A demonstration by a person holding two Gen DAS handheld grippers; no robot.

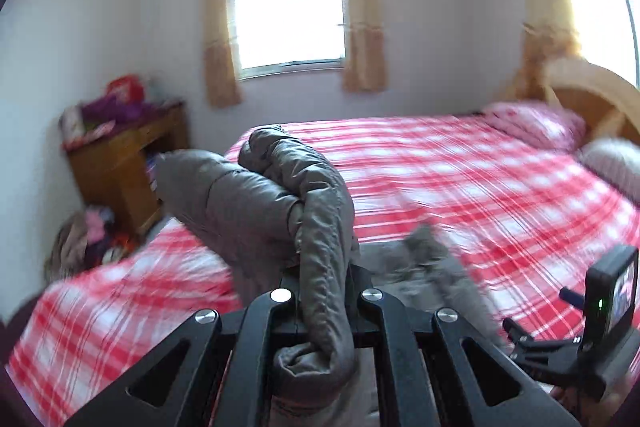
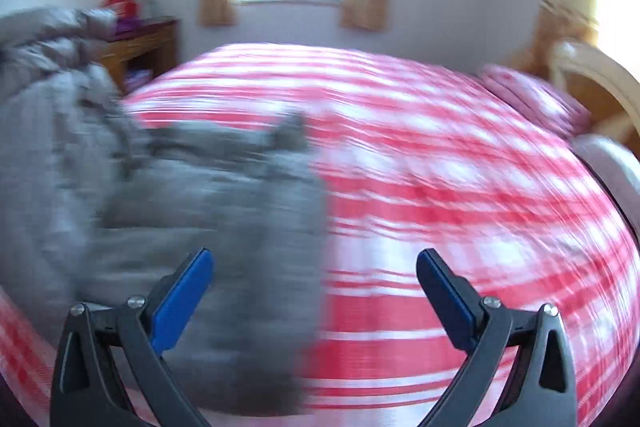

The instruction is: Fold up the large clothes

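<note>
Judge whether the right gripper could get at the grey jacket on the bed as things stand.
Probably yes: the right gripper is open and empty, the grey jacket lies just ahead over the bed, and nothing stands between them.

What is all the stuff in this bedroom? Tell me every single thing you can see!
puffy jacket: one, grey, lifted over the near part of the bed
bed cover: one, red and white checks, spread over the bed
pillows: two, one pink and one pale, at the headboard end
headboard: one, light wood, far right
window: one, bright, on the back wall
curtains: yellowish, beside the window
wooden cabinet: one, brown, left of the bed, colourful things on top
left hand-held gripper: black, shut on the jacket
right hand-held gripper: black with blue pads, open, nothing between them
</note>
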